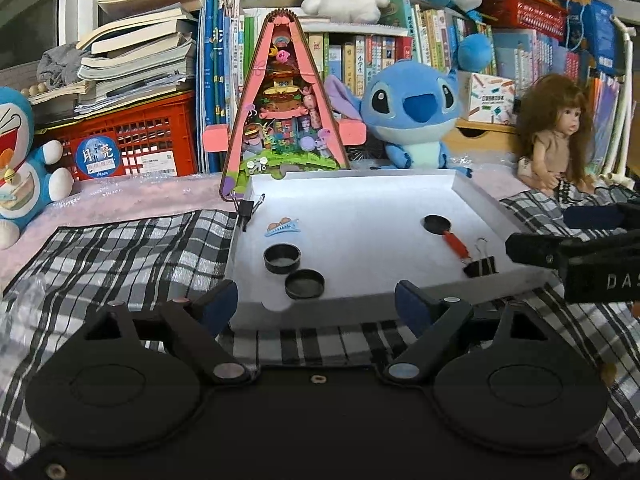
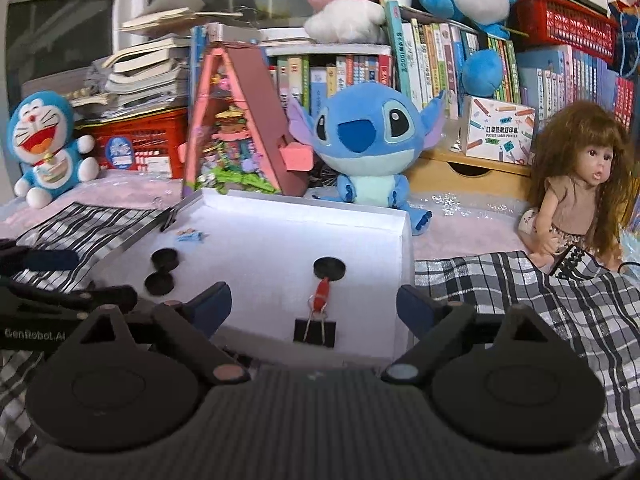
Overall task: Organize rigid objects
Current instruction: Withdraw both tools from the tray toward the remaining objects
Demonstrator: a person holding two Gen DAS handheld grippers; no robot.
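Observation:
A white shallow tray lies on a checked cloth. In it are two black round caps, a blue hair clip, a small black toy pan with a red handle and a black binder clip. Another binder clip grips the tray's far left rim. My left gripper is open and empty at the tray's near edge. My right gripper is open and empty, above the binder clip; it also shows at the right of the left wrist view.
A pink triangular toy house and a blue Stitch plush stand just behind the tray. A Doraemon plush is at far left, a doll at right. Books and red crates fill the back.

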